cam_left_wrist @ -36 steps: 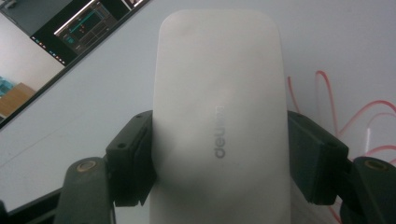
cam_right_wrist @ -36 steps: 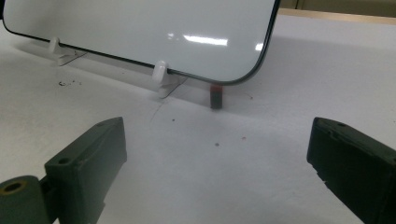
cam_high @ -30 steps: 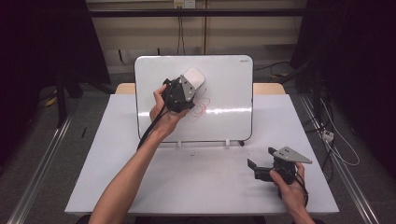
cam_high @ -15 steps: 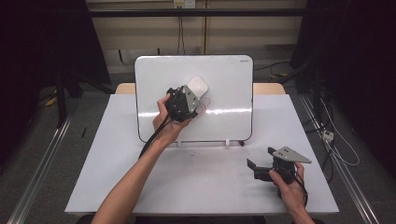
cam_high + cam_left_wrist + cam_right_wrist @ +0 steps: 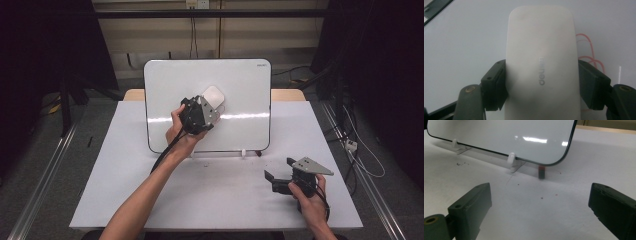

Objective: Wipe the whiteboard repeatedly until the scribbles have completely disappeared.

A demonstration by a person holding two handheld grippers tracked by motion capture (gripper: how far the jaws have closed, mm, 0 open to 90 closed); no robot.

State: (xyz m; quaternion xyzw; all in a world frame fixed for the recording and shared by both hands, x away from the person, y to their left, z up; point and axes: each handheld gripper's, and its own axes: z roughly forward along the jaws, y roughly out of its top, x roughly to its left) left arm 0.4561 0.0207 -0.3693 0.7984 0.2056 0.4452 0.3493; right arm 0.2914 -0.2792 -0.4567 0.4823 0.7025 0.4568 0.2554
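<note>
Pressing a white eraser [image 5: 213, 95] against the upright whiteboard [image 5: 245, 80], the left hand-held gripper [image 5: 202, 114] sat mid-board in the high view while the right hand-held gripper [image 5: 272, 181] idled low over the counter [image 5: 225, 200]. Left gripper view: pads pinched the eraser [image 5: 541, 62] by its sides, red marker strokes [image 5: 589, 53] just beside it. Right gripper view: jaws spread wide, nothing between them. Push too hard and the propped board could tip backwards or slide.

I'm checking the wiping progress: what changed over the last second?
The left gripper, shut on the white eraser, slid rightward and slightly down across the whiteboard, covering most of the red scribble. The right gripper stayed open at the table's edge.
</note>
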